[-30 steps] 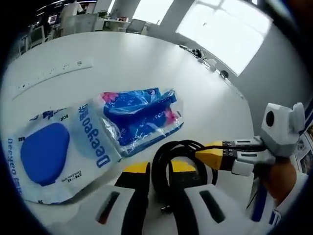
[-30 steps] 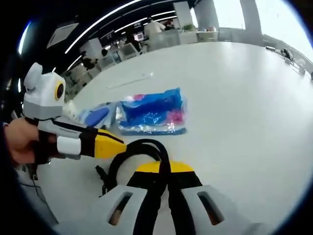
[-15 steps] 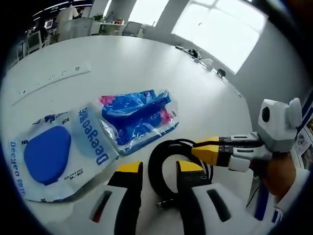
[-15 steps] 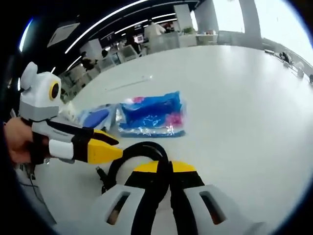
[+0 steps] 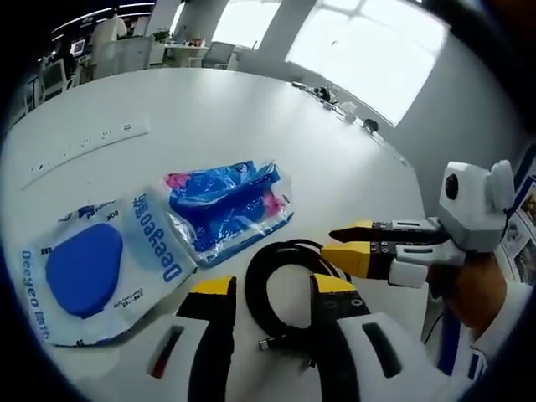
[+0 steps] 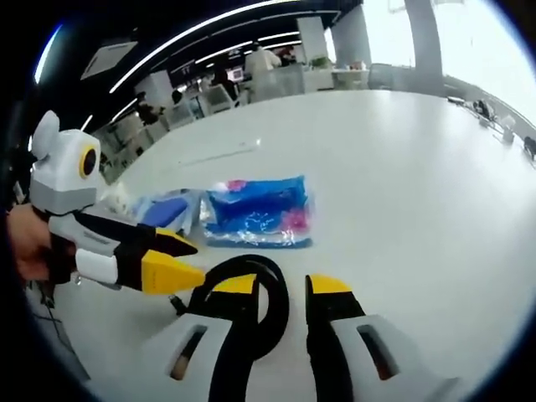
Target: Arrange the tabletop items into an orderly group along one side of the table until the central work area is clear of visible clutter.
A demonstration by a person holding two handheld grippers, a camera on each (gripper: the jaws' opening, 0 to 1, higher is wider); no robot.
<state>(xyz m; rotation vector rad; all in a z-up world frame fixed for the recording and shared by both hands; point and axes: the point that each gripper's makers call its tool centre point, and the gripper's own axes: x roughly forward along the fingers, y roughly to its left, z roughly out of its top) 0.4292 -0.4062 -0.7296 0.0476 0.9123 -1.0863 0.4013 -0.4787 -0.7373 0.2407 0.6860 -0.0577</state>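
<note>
I am holding my left gripper (image 5: 272,287) over the white table (image 5: 251,117) with its jaws spread apart, and the coiled black cable (image 5: 280,289) is lying flat on the table between and just ahead of the yellow tips, touching neither as far as I can judge. My right gripper (image 6: 282,286) is also standing spread, with the near arc of the same cable lying across its left jaw; the lower part of the coil is hiding behind that jaw. Each gripper is reaching into the other's view from the side. Beyond the cable the clear packet of blue and pink items (image 5: 224,204) is lying beside the white pouch with the blue oval (image 5: 92,264), whose small print I am not making out.
</note>
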